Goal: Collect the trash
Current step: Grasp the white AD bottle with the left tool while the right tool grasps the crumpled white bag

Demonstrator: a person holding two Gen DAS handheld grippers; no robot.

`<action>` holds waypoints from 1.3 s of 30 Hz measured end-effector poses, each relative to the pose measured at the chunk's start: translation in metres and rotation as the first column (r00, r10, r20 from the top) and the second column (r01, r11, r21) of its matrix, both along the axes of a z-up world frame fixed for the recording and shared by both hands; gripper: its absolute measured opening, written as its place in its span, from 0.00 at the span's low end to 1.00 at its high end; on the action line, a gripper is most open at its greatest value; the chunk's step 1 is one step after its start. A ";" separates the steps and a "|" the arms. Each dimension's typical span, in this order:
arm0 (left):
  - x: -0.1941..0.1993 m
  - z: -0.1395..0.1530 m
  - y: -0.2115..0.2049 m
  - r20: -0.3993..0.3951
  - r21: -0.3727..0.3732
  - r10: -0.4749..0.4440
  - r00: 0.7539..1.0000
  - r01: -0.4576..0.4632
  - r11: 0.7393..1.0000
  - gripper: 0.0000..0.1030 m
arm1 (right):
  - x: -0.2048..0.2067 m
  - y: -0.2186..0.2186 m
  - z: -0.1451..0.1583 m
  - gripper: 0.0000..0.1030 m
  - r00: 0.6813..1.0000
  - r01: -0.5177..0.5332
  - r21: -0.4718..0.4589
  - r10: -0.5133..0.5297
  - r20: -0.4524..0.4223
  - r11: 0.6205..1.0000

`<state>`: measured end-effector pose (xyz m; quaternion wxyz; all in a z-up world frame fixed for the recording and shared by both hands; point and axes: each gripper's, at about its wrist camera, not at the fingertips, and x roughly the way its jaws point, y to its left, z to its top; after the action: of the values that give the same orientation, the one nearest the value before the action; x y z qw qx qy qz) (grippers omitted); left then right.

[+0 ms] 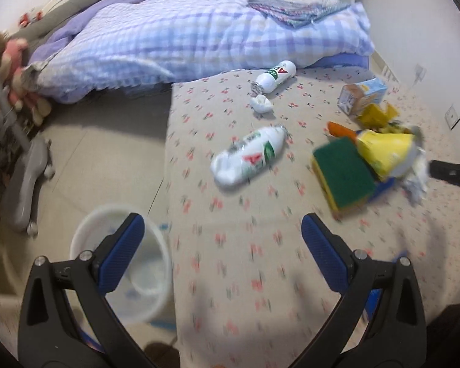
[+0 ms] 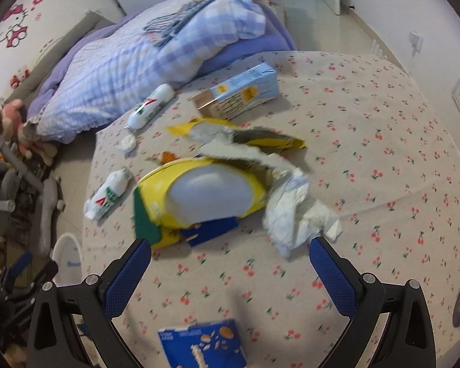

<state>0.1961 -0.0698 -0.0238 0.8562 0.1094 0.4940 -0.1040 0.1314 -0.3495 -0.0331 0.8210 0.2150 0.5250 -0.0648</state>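
Trash lies on a table with a cherry-print cloth. Two white bottles lie on it, also in the right wrist view. A yellow bowl pack, a green-and-yellow sponge, crumpled white paper, a torn yellow wrapper and a light blue carton sit together. My left gripper is open and empty over the table's left edge, above a white bin. My right gripper is open and empty just short of the yellow pack.
A blue snack box lies at the table's near edge. A small white paper ball lies by the far bottle. A bed with a checked quilt stands behind the table. A grey chair base and stuffed toys stand at left.
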 end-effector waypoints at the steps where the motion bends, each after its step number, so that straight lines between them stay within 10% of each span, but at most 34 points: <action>1: 0.012 -0.007 -0.004 -0.008 0.001 -0.013 1.000 0.013 1.000 0.99 | 0.003 -0.006 -0.001 1.00 1.000 0.012 0.001 -0.012 -0.002 1.000; 9: 0.073 -0.048 -0.037 -0.033 0.062 -0.112 0.993 0.113 0.992 0.91 | 0.016 -0.075 -0.008 1.00 0.983 0.185 0.057 -0.185 -0.013 0.981; 17: 0.092 -0.068 -0.046 -0.101 0.012 -0.128 0.987 0.130 0.991 0.64 | 0.025 -0.080 -0.044 0.97 0.979 0.150 0.053 -0.141 -0.144 0.987; 27: 0.059 -0.069 -0.035 -0.133 -0.081 -0.100 0.986 0.090 0.993 0.50 | 0.022 -0.080 -0.080 0.32 0.980 0.121 0.199 -0.085 -0.183 0.973; 39: -0.006 -0.041 0.002 -0.159 -0.194 -0.007 0.987 -0.025 0.981 0.50 | -0.028 -0.091 -0.025 0.29 0.995 0.097 0.142 -0.091 -0.051 0.985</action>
<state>0.1900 -0.0675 -0.0648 0.8213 0.0137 0.5485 -0.1566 0.1037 -0.4400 -0.0582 0.7876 0.2968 0.5355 -0.0700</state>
